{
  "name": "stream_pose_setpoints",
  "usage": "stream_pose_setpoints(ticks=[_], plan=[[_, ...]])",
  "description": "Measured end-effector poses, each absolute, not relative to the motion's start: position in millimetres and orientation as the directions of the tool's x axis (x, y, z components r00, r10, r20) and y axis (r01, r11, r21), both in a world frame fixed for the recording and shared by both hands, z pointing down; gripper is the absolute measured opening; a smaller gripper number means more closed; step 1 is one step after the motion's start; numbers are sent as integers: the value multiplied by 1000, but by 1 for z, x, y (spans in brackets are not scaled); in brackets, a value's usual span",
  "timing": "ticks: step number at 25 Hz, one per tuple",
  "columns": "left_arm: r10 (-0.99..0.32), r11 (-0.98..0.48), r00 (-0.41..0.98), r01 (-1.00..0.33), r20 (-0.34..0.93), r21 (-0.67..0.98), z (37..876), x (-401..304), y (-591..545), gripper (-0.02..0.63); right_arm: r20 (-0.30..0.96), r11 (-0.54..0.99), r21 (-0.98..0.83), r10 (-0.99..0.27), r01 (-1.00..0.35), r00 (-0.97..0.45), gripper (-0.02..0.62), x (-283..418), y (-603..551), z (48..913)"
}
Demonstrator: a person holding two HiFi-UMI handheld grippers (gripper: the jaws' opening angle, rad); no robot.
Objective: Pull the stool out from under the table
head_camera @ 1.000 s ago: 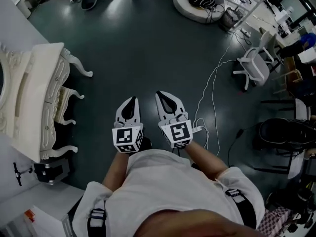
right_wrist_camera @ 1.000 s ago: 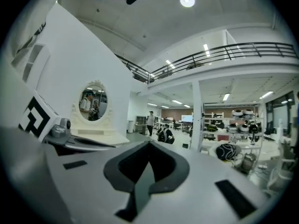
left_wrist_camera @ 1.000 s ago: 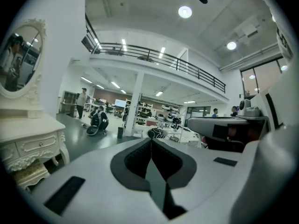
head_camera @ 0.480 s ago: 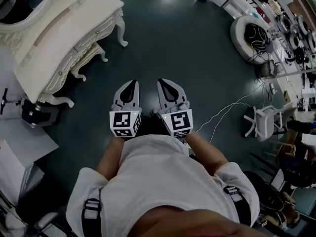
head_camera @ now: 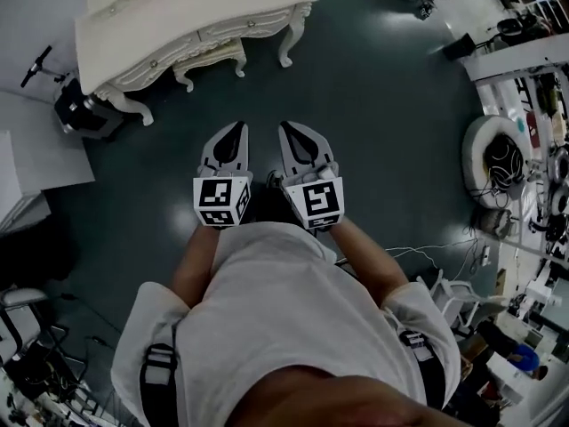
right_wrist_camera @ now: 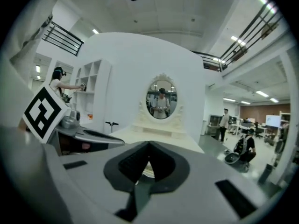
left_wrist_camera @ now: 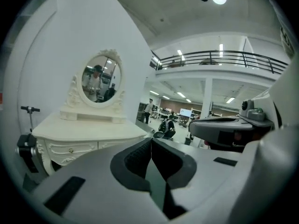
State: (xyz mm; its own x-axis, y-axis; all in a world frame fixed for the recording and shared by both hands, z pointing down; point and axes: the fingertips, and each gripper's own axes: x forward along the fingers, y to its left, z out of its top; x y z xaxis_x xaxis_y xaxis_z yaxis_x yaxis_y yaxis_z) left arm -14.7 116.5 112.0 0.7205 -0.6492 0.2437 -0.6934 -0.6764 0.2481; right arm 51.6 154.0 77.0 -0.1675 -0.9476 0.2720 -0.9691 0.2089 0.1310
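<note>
The left gripper [head_camera: 236, 129] and the right gripper [head_camera: 289, 129] are held side by side just in front of the person's body, above the dark floor [head_camera: 382, 132], both pointed toward the cream tabletop [head_camera: 178, 7] at the upper left of the head view. The two grippers are close together but not touching.

In the left gripper view the fingers [left_wrist_camera: 134, 158] are seen clenched – the dark ribbed pads meet along a single seam, and nothing is caught between them. The same is seen in the right gripper view: its fingers [right_wrist_camera: 130, 164] are pressed together at the tips and no object is gripped. Neither gripper is in contact with the furniture; open floor lies between them and it.

The stool [head_camera: 213, 54] is found tucked under the tabletop, between the carved legs – only its near edge and two short curved legs are seen in the head view. It is well apart from both grippers. In the gripper views the stool is hidden behind the gripper bodies.

An oval mirror [left_wrist_camera: 100, 80] in an ornate frame is carried upright at the back of the tabletop, against a white wall. A small dark scooter [head_camera: 82, 114] is parked just beside the left end of the tabletop. Far to the right, a round white cushion [head_camera: 476, 149] with a dark bundle on it is seen on the floor.
</note>
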Motion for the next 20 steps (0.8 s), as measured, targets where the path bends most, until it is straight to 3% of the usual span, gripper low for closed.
stream_pose_setpoints(ticks=[7, 20], plan=[[-725, -575, 623, -782, 293, 242, 145, 14, 94, 8, 311, 378, 139, -894, -915, -322, 15, 83, 120, 114], [-762, -379, 476, -878, 439, 293, 247, -17, 62, 8, 480, 485, 81, -785, -871, -392, 15, 88, 48, 226]])
